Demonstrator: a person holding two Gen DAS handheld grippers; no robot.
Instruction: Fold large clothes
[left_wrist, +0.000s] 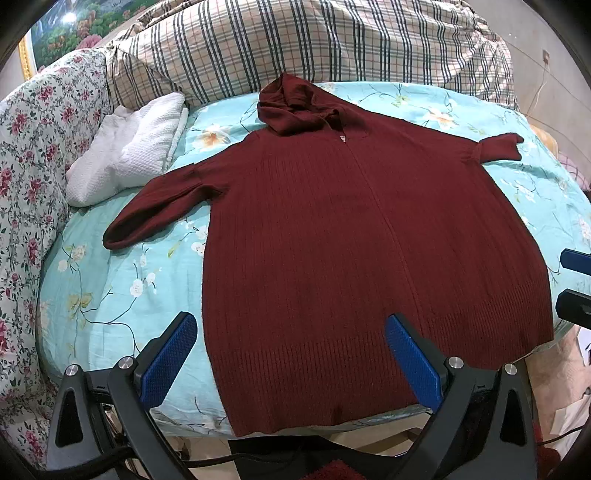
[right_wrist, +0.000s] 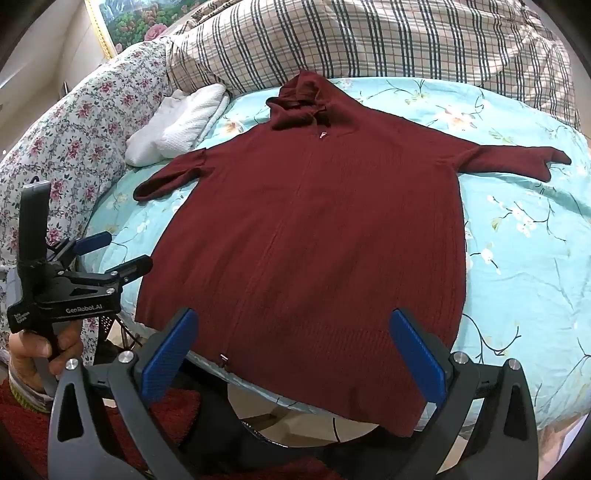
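Observation:
A dark red hooded knit cardigan (left_wrist: 351, 240) lies flat, front up, on a turquoise floral sheet (left_wrist: 110, 295), sleeves spread, hood toward the pillows. It also shows in the right wrist view (right_wrist: 314, 229). My left gripper (left_wrist: 291, 354) is open and empty above the hem near its left part. It also shows in the right wrist view (right_wrist: 114, 251) at the hem's left corner. My right gripper (right_wrist: 295, 350) is open and empty above the hem's right part. Its fingertips show in the left wrist view (left_wrist: 574, 280) at the right edge.
A folded white textured cloth (left_wrist: 129, 155) lies by the left sleeve. A plaid quilt (left_wrist: 314, 44) is heaped at the back. A floral pink cover (left_wrist: 33, 147) runs along the left. The bed's front edge (right_wrist: 280, 398) is under the hem, with red carpet (right_wrist: 29, 424) below.

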